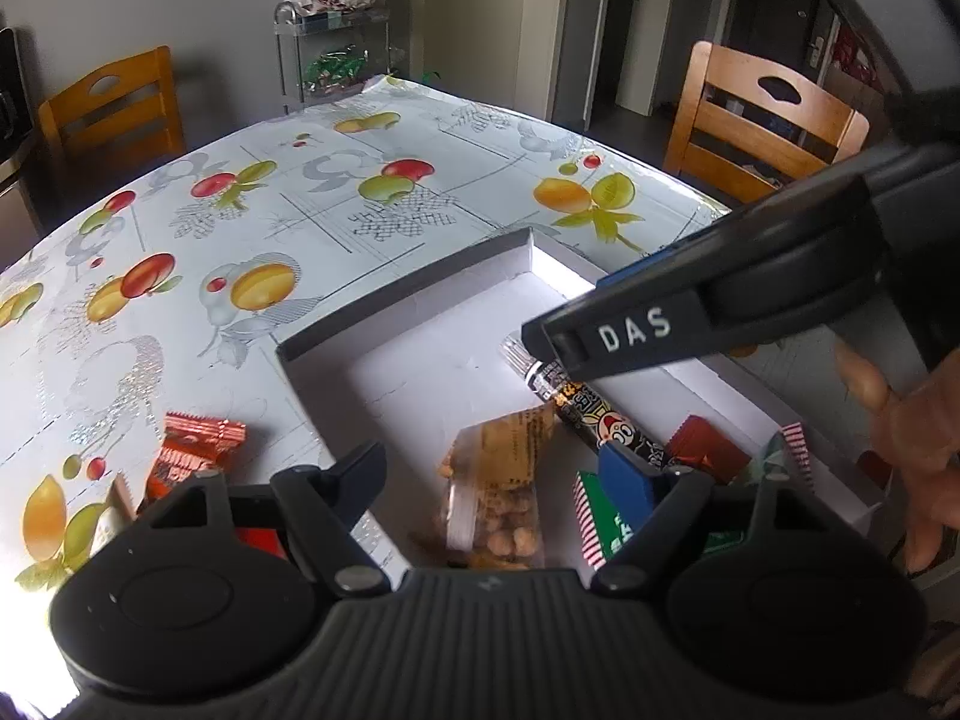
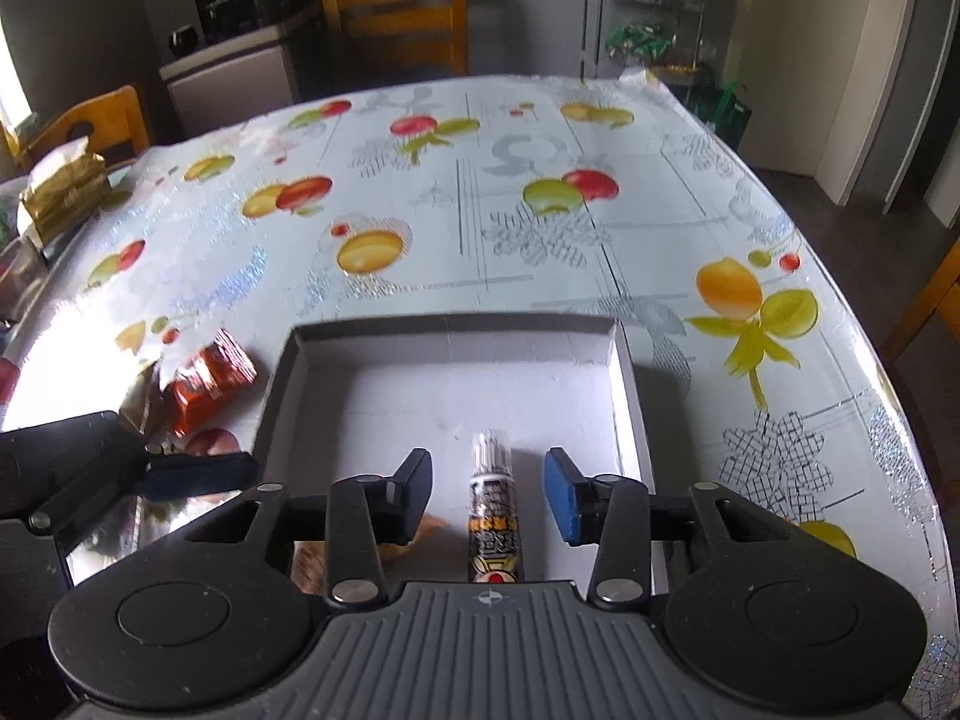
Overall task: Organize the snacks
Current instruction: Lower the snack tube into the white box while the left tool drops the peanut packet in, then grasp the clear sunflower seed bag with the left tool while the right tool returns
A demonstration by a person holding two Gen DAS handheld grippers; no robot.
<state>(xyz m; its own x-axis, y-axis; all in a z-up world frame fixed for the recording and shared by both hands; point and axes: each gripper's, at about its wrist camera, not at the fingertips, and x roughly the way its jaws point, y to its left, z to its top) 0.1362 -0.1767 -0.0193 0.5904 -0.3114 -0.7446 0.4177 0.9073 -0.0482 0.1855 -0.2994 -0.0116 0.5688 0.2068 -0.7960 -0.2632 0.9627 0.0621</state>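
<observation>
Several snacks lie in the box (image 2: 630,396), orange packets (image 2: 210,381) wait on the worktop (image 2: 540,192); both tongs, left (image 1: 510,480) and right (image 2: 487,495), gape empty

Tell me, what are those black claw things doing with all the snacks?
A person is sorting snacks into a shallow white box on the fruit-print table. The right gripper is open, its fingers on either side of a long black snack stick lying in the box. The left gripper is open above a clear nut packet. An orange foil packet lies on the table outside the box.
</observation>
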